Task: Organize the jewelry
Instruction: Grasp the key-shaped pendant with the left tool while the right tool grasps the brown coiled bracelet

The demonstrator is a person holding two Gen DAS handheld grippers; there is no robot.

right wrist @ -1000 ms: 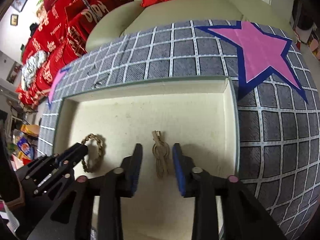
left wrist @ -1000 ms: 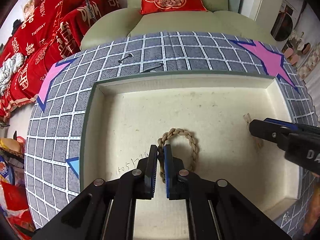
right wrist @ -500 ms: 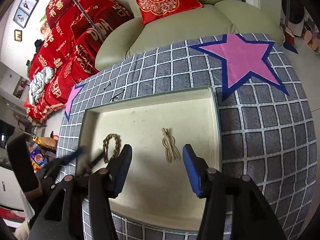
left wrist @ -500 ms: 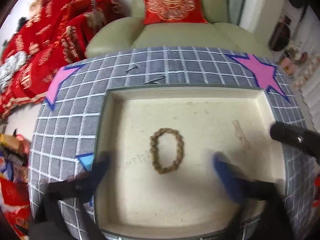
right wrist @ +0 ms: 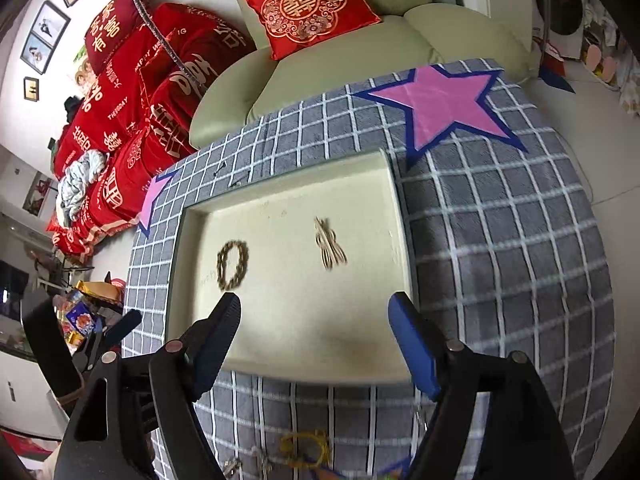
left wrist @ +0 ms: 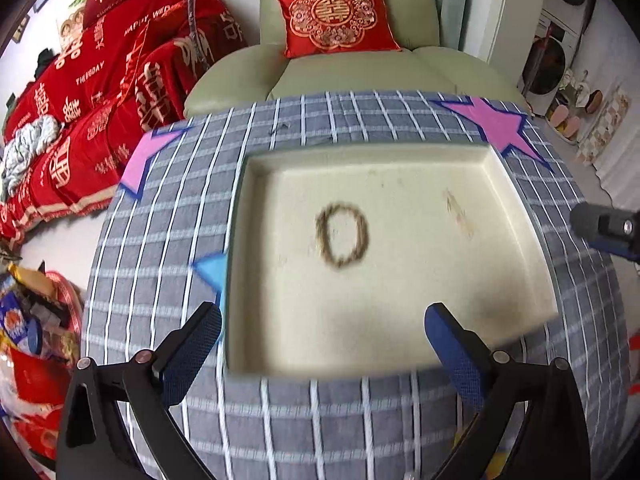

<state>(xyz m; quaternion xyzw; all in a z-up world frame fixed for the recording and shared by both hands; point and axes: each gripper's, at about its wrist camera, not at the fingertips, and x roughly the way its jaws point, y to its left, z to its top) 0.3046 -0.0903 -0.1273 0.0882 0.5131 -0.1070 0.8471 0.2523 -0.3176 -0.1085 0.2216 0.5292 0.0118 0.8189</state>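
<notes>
A cream tray [left wrist: 520, 208] [right wrist: 280, 368] sits on a grey checked cloth. A braided brown bracelet [left wrist: 342, 234] [right wrist: 232, 264] lies as a ring in the tray's left half. A thin looped bracelet [left wrist: 458, 212] [right wrist: 330, 246] lies in the right half. My left gripper [left wrist: 322, 344] is open and empty, raised over the tray's near edge. My right gripper [right wrist: 314, 338] is open and empty, also raised over the near edge; it shows at the right in the left wrist view [left wrist: 604, 224].
More jewelry, including a yellow bracelet [right wrist: 306, 448], lies on the cloth [right wrist: 500, 240] near the right gripper's base. Two small dark clips [right wrist: 230, 176] lie beyond the tray. A green armchair with a red cushion [left wrist: 336, 14] stands behind. Pink stars [right wrist: 444, 104] mark the cloth.
My left gripper has let go of the braided bracelet, opened wide and pulled back and up. My right gripper has opened wider and also drawn back from the thin bracelet.
</notes>
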